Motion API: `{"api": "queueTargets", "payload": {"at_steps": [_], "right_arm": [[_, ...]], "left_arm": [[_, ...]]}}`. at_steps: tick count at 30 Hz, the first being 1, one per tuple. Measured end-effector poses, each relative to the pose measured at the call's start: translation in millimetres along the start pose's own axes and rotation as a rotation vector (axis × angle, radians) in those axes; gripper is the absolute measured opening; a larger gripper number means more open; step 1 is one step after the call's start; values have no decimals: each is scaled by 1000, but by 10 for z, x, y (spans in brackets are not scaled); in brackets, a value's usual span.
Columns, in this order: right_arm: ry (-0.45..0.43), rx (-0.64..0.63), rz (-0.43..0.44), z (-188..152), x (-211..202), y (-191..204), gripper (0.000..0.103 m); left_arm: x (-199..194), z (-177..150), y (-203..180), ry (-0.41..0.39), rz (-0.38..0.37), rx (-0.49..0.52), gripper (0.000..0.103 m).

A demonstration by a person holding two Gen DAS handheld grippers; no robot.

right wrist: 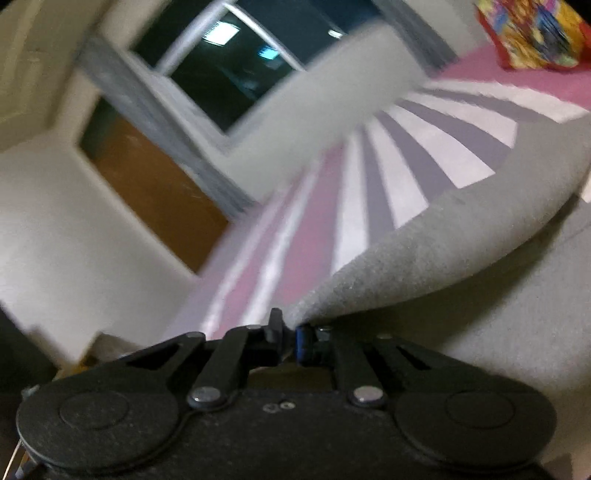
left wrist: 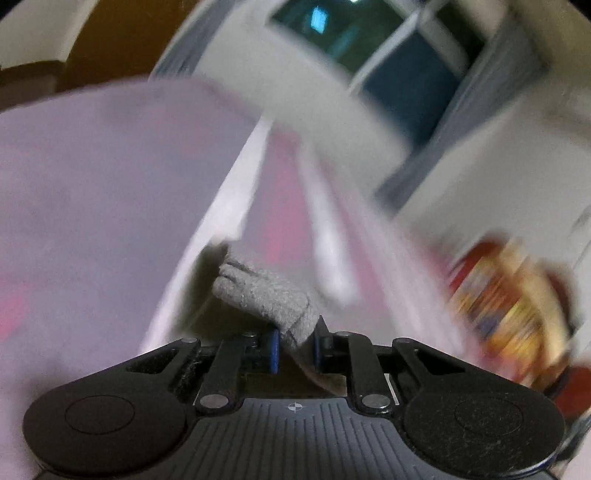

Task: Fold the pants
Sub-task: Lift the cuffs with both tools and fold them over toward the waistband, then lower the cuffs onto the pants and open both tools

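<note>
Both my grippers pinch one pair of grey pants above a pink-and-grey striped bedcover.

One dark window (right wrist: 225,74) sits far ahead, and one bright multicoloured item (right wrist: 532,33), too blurred to name, lies far right on the bedcover (right wrist: 417,162). My left gripper (left wrist: 295,349) is closed tight on a bunched end of the pants (left wrist: 266,295); my right gripper (right wrist: 290,338) is clamped on a fold of the pants (right wrist: 424,251). The cloth sweeps from near centre toward the far right, blocking the right-hand bedcover; its long axis probably runs left to right.
</note>
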State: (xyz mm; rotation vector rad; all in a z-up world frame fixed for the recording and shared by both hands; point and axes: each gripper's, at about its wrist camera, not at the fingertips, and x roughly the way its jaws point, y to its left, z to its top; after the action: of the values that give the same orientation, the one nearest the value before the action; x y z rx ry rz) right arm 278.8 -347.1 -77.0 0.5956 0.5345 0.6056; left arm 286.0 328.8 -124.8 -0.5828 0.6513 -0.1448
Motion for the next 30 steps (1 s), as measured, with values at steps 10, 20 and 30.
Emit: {"api": "queueTargets", "payload": {"at_steps": [10, 20, 30], "right_arm": [[193, 57, -217, -383, 558, -448, 9], [224, -8, -260, -422, 398, -91, 8], [1, 43, -362, -127, -233, -127, 76]], "left_arm": [[152, -244, 111, 29, 63, -74, 18], [233, -288, -46, 35, 160, 66, 18], [-108, -571, -958, -81, 402, 171, 80]]}}
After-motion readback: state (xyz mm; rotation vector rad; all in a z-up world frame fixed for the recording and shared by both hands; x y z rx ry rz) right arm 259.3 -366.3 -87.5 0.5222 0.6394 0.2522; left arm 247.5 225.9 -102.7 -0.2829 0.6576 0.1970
